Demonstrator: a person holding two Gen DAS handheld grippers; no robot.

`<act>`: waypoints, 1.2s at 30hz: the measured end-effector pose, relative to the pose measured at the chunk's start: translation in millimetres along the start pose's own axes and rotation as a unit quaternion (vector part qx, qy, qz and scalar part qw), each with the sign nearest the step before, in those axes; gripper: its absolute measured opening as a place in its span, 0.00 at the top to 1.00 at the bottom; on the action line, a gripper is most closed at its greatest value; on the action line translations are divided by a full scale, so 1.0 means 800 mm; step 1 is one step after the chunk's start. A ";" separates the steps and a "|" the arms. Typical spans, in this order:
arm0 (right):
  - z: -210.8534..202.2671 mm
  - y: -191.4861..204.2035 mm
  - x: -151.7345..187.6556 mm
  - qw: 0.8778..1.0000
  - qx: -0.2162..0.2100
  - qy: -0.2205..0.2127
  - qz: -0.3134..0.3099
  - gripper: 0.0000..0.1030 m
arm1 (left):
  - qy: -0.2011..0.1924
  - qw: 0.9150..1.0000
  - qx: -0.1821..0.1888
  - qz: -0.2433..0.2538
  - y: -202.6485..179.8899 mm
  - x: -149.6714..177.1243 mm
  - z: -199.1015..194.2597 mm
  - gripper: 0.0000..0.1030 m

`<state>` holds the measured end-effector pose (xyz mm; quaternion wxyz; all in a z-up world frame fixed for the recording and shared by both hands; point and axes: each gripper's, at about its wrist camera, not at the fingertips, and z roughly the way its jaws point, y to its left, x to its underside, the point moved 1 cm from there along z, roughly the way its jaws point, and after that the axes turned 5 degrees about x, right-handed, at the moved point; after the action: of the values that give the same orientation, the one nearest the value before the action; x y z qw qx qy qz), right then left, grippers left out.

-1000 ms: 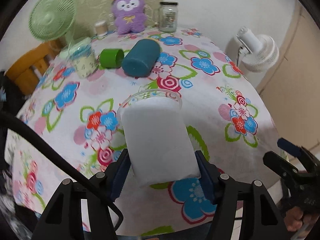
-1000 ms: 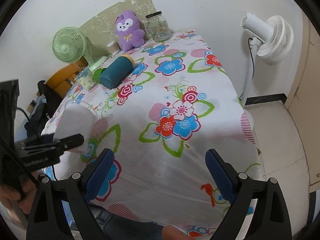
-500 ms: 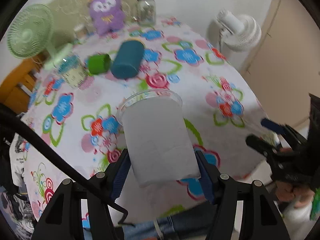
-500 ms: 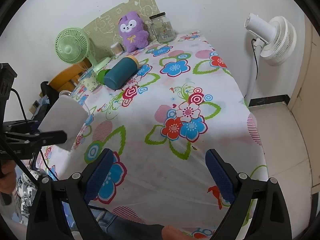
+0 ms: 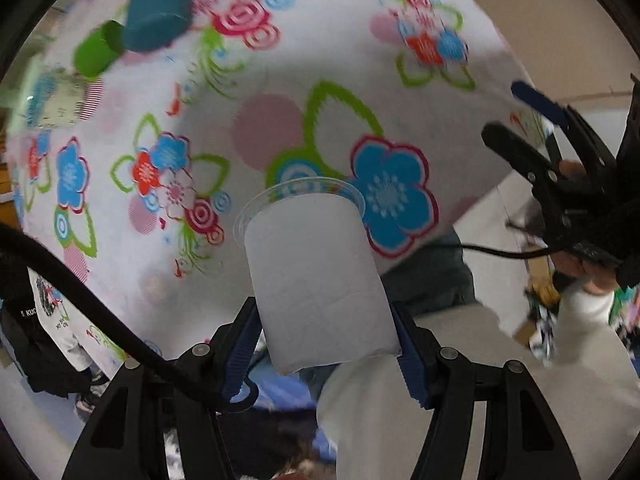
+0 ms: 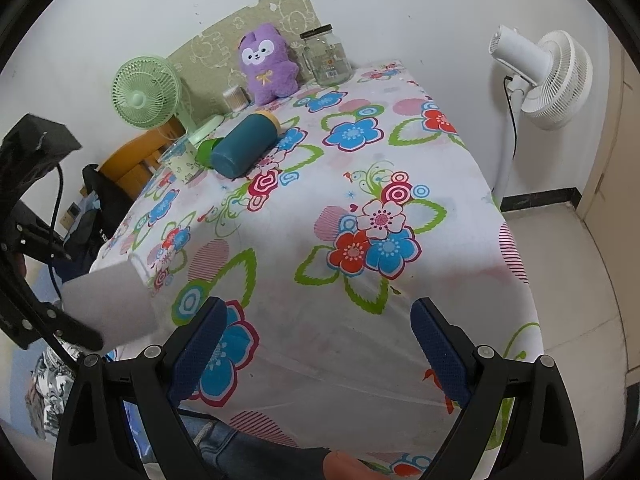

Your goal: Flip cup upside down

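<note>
1. The left tool (image 5: 326, 334) is squeezing the white cup (image 5: 316, 280) near its bottom, one blue pad (image 5: 240, 344) on each side.
2. The cup is up in the air over the near edge of the desk (image 6: 400, 208). Its clear rim is pointing away from the camera and down at the flowery cloth.
3. Half a second ago the left camera was seeing the far wall and the toys. Now it is looking down at the cloth and the person's legs, so the cup is tipping over more.
4. In the right view the cup (image 6: 108, 304) is sitting lower at the left edge than before.
5. The right tool (image 6: 316, 356) is staying wide open, holding nothing, off to the right of the cup.
6. The blue bottle (image 6: 244, 144) and green cap (image 6: 206, 152) are lying just where they were, far back on the desk.
</note>
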<state>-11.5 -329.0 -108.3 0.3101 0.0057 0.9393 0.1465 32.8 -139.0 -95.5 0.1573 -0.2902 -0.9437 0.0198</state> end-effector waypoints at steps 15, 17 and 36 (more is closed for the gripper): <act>0.007 0.001 -0.003 1.000 0.014 -0.002 -0.006 0.08 | 0.008 0.999 0.040 -0.001 0.025 -0.060 0.004 0.00; 0.009 0.005 -0.006 1.000 0.015 -0.003 -0.010 0.08 | -0.005 0.999 0.048 0.000 0.027 -0.056 0.000 0.00; -0.023 0.093 -0.043 0.995 0.023 -0.054 -0.078 0.08 | -0.310 0.950 -0.029 -0.028 0.042 0.054 -0.072 0.00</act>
<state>-0.5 -266.5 -53.7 0.3705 -0.0525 0.9220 0.0999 34.9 -90.3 -33.1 -0.1514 -0.2479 -0.9538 0.0769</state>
